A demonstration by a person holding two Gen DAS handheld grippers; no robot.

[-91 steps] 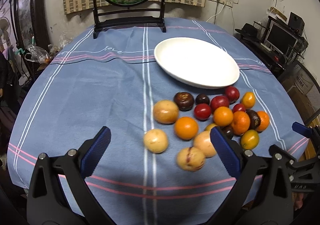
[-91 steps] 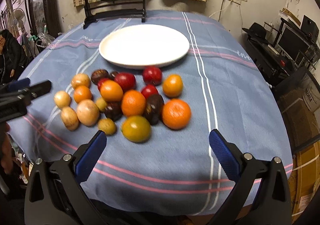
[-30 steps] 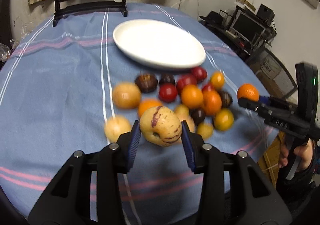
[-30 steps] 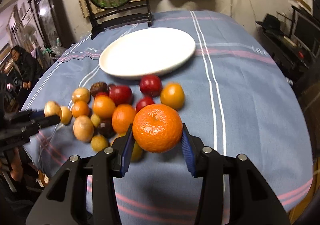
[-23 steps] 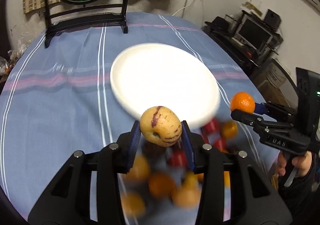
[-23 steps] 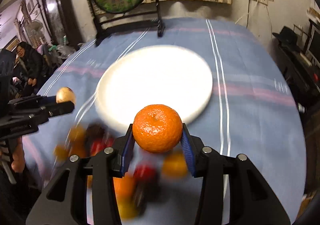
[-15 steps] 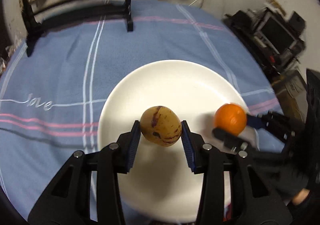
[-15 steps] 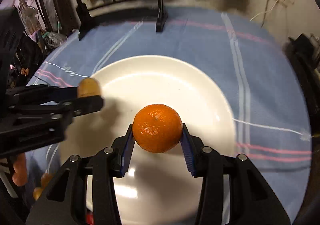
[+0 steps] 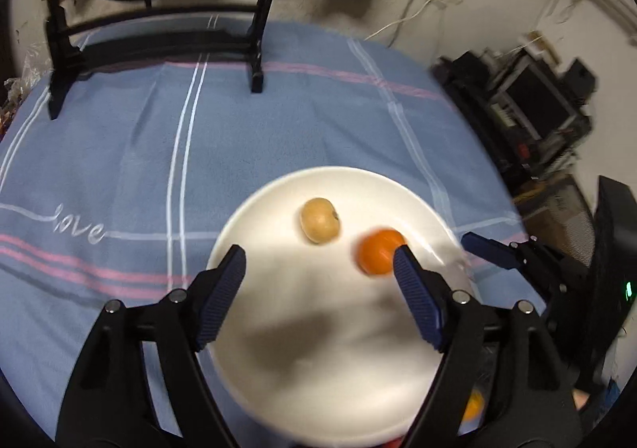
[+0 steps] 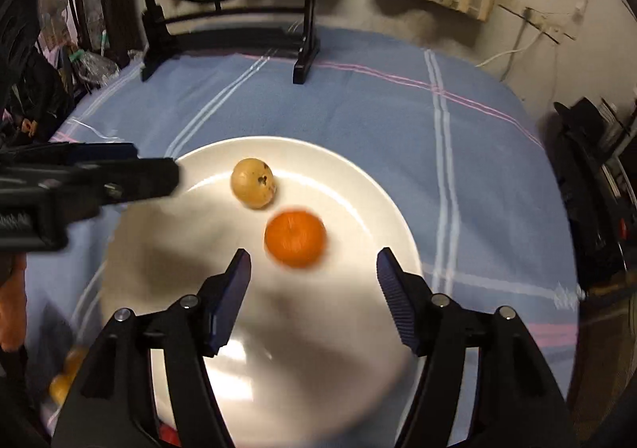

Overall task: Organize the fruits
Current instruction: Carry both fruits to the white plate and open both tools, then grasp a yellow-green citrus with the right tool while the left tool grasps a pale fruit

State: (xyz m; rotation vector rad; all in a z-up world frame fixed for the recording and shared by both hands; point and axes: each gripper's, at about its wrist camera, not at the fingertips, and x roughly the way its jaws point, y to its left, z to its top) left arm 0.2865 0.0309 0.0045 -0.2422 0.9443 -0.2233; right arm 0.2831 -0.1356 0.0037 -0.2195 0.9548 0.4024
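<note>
On the white plate (image 9: 254,225) lie a tan, dark-flecked fruit (image 9: 319,220) at 12 o'clock and a motion-blurred tangerine (image 9: 376,257) just beside it at 2. The left gripper (image 9: 318,265) and the right gripper (image 10: 312,265) are both spread, holding nothing. Only the right wrist view shows blurred fruit (image 10: 65,376), cut off, at 7 o'clock.

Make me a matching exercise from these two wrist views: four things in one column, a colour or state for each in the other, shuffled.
Things:
1. mandarin
2. yellow fruit
3. plate
4. left gripper

States:
A. white, holds two fruits
B. open, empty, over the plate
C. orange, blurred, nearer the cameras
D. pale tan, speckled, farther back

Pairs: 1-C, 2-D, 3-A, 4-B
</note>
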